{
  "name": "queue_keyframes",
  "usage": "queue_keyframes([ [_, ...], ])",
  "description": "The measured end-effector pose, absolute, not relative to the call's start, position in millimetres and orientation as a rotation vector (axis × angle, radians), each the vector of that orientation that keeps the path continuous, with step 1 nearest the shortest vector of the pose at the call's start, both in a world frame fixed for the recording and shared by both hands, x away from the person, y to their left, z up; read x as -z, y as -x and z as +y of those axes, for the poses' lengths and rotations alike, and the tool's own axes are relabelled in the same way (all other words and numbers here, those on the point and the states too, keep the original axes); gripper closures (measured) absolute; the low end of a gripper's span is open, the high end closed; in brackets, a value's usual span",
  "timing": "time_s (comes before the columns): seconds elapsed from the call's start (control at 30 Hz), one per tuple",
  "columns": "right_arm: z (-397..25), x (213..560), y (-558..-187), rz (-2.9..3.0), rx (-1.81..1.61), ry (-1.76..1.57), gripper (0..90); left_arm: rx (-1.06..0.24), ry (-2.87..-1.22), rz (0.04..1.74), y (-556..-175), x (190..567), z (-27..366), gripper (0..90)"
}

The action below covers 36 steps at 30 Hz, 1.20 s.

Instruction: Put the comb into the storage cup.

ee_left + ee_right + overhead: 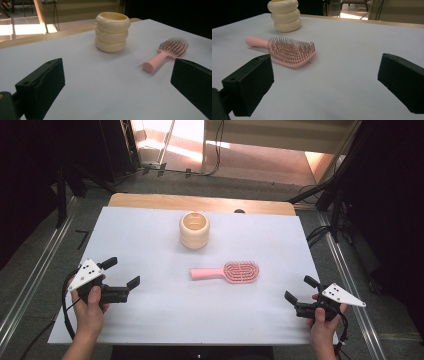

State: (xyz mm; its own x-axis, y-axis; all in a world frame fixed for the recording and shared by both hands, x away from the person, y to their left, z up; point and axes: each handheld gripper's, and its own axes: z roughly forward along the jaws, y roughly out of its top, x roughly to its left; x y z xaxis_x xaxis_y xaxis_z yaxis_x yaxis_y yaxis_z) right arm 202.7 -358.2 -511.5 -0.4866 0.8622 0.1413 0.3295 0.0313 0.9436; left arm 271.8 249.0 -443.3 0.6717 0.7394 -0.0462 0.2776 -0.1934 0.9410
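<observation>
A pink hairbrush (227,271) lies flat, bristles up, near the middle of the white table (150,240), handle to the left. Behind it stands a cream ribbed cup (194,230), upright and open at the top. My left gripper (121,272) rests at the left front, jaws wide apart and empty. At the right front my right gripper (301,288) is open too, with nothing between its jaws. In the left gripper view the cup (112,32) and the brush (166,53) lie ahead. The right gripper view has the brush (287,50) close and the cup (284,15) beyond it.
The white sheet covers a wooden tabletop (200,202) whose far edge shows. Metal rails (35,270) run along both sides on the floor, with cables (320,235) at the right and dark stands behind.
</observation>
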Motion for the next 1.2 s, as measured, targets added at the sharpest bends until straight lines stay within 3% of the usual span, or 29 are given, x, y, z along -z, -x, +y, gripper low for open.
queue_keyframes([
  [1.1, -358, 512, -203, 1.849, -1.475, -1.188, 0.0, -0.485, -1.912, 0.691, -320, 414, 188, 0.1],
  [1.2, -357, 512, -203, 1.853, -1.479, -1.179, 0.0, -0.502, -1.927, 0.699, -324, 415, 183, 3.8],
])
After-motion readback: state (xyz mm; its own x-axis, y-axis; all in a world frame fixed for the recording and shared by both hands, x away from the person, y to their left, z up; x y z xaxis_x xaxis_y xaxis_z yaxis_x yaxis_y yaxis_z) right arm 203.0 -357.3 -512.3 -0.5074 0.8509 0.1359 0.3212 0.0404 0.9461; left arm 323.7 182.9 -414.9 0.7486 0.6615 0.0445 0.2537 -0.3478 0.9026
